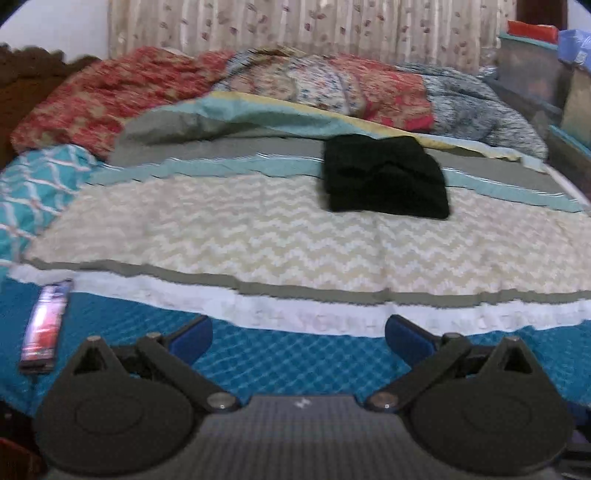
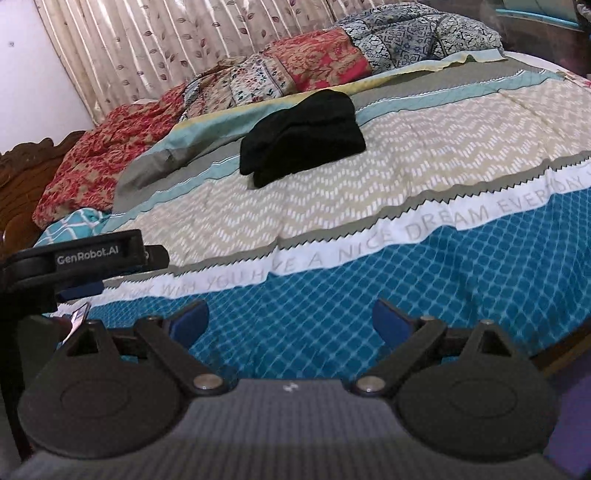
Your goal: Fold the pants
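Observation:
The black pants [image 1: 384, 177] lie folded in a compact bundle on the bed, across the grey stripe and the cream zigzag band. The right wrist view shows the same pants [image 2: 303, 136] farther off, up the bed. My left gripper [image 1: 299, 332] hovers over the blue diamond-patterned part of the bedspread, well short of the pants, jaws wide apart with nothing between them. My right gripper [image 2: 291, 321] is likewise open and empty over the blue part. The left gripper's body [image 2: 85, 254] shows at the left edge of the right wrist view.
A patterned bedspread [image 1: 258, 236] covers the bed. Crumpled red and blue floral quilts [image 1: 332, 85] are piled along the far side under a curtain [image 1: 295, 26]. A phone [image 1: 46, 325] lies at the left on the blue part. Stacked boxes [image 1: 532, 66] stand at the right.

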{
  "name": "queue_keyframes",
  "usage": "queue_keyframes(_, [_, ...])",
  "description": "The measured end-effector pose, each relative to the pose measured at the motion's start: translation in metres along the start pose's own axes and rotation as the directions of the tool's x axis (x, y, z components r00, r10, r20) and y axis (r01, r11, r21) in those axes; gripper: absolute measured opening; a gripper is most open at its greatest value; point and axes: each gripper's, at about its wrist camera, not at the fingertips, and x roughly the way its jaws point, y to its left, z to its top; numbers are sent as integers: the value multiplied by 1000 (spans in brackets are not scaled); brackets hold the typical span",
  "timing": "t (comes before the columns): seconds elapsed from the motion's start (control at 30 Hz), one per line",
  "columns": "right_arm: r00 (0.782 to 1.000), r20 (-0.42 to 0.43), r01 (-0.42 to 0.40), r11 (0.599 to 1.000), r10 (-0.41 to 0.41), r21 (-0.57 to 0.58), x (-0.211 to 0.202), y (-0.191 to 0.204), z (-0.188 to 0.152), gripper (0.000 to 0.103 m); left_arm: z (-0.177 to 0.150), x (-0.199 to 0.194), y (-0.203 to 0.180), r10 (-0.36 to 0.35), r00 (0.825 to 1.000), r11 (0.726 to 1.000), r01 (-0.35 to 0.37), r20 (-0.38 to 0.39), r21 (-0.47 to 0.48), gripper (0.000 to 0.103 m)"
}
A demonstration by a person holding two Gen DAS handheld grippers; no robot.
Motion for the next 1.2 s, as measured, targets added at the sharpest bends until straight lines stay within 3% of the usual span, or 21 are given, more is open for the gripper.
queue_keyframes(0.1, [1000,4,6,1000,-6,0,-7,3,-7,97,-4,-8,-4,63,998,997,-64,16,32,103])
queue_keyframes(0.37, [1000,20,-6,1000,6,3,-18,5,-12,97,-9,-28,-11,123,990,991,-126,65,51,103])
queue_keyframes(0.67, [999,33,-11,999,10,31,-23,1,-13,97,-12,-49,-9,82,988,996,-86,133,23,103])
queue_keyframes(1.2, [1000,20,-18,999,17,51,-21,-1,-14,97,-18,-38,-4,70,996,997,-71,49,22,103])
